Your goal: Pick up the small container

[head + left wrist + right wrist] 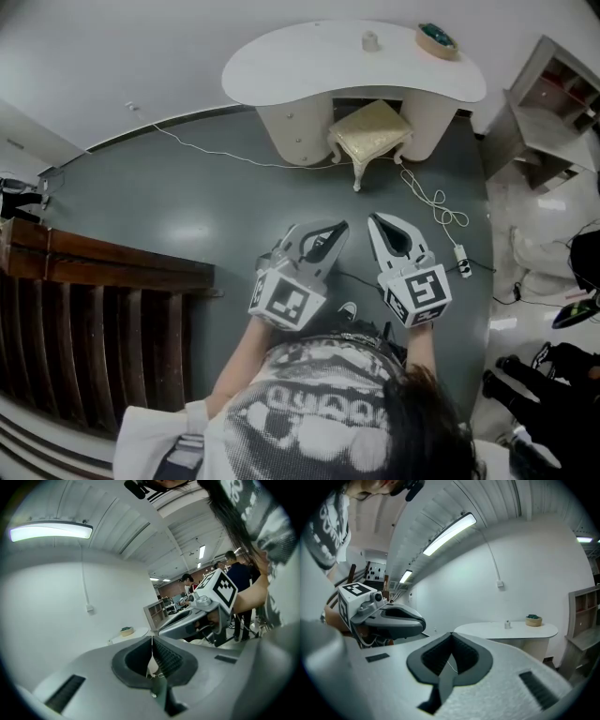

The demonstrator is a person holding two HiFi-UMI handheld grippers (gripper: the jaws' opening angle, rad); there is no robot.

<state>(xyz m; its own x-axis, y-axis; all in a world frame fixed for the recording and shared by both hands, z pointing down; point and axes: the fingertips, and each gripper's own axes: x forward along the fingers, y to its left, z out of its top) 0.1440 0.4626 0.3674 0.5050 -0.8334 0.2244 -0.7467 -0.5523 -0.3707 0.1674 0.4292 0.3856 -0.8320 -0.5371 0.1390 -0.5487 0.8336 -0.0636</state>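
The small container [370,40] is a little pale pot standing on the white curved table [309,70] far ahead; in the right gripper view the small container [506,625] shows on the tabletop [487,631]. Both grippers are held close to the person's body, well short of the table. My left gripper [341,226] is shut with nothing in it, its pads meeting in the left gripper view [152,641]. My right gripper [373,218] is shut and empty too, jaws together [451,634].
A bowl with green contents [437,37] sits near the container. A cushioned stool [369,131] is tucked under the table. Cables [433,202] and a power strip [463,261] lie on the grey floor. Dark wooden furniture [94,300] is left, grey shelves [553,103] right.
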